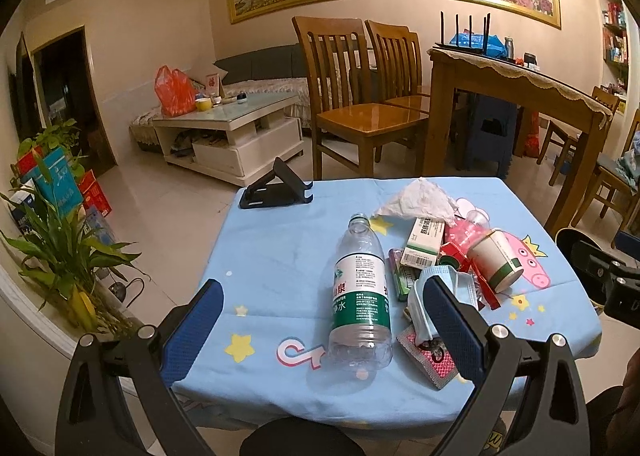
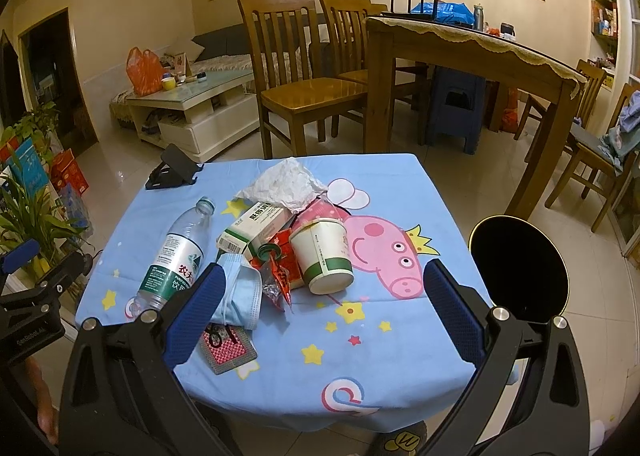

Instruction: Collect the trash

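Note:
Trash lies piled on the small table's blue cartoon cloth (image 1: 280, 256) (image 2: 400, 356). An empty clear water bottle (image 1: 360, 296) (image 2: 176, 256) lies on its side. Beside it are a tipped paper cup (image 1: 496, 260) (image 2: 324, 256), a white and green carton (image 1: 424, 242) (image 2: 256, 228), a crumpled tissue (image 1: 420, 197) (image 2: 284, 183), a blue face mask (image 1: 444, 292) (image 2: 240, 292), red wrappers (image 2: 282, 264) and a card pack (image 1: 432, 360) (image 2: 228, 348). My left gripper (image 1: 324, 328) hovers open above the bottle's near end. My right gripper (image 2: 324, 320) is open over the near cloth, in front of the cup.
A black round bin (image 2: 520, 268) stands off the table's right edge. A black phone stand (image 1: 276, 187) (image 2: 172, 171) sits at the table's far left corner. Wooden chairs (image 1: 352, 95), a dining table (image 1: 520, 87) and a coffee table (image 1: 228, 127) lie beyond; plants (image 1: 60, 248) on the left.

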Tool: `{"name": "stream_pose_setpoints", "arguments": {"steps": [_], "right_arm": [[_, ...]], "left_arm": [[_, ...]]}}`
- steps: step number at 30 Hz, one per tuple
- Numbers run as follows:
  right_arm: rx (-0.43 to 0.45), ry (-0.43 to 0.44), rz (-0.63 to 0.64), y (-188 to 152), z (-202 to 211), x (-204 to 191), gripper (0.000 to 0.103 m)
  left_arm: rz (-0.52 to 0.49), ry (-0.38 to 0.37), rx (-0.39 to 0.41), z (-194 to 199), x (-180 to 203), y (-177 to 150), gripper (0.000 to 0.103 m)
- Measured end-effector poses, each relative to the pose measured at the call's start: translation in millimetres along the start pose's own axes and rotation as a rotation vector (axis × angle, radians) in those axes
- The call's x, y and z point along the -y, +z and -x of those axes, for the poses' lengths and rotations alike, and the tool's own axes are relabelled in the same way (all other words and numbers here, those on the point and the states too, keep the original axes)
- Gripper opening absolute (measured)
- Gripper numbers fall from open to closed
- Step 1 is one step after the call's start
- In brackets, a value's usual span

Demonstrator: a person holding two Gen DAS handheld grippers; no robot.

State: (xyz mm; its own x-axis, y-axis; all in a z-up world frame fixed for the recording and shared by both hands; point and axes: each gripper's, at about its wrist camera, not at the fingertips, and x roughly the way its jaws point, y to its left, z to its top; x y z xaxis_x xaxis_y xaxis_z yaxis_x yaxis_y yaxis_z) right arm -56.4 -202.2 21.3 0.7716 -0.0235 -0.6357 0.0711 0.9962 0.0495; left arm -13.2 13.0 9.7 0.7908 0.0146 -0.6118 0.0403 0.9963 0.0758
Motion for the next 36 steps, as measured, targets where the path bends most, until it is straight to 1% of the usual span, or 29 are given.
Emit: {"name": "stream_pose_setpoints", "arguments": {"steps": [20,25,36], "right_arm": [[-0.003,-0.007,0.010,-1.3,-1.1,0.5,0.098],[-0.011,-0.013,0.031,-4.0,-4.1,-7.3,0.098],[-0.036,-0.040,0.110,1.4,-17.0,-43.5,0.098]], "left_arm": [[0.014,-0.006,-0.018,-6.7,-9.3,-2.4,0.097],[0.027,-0.010,-0.025,-12.0,-15.6,-4.3,0.097],[0.074,-0.016,-0.049,-27.8,-41.6,-11.1,0.097]]}}
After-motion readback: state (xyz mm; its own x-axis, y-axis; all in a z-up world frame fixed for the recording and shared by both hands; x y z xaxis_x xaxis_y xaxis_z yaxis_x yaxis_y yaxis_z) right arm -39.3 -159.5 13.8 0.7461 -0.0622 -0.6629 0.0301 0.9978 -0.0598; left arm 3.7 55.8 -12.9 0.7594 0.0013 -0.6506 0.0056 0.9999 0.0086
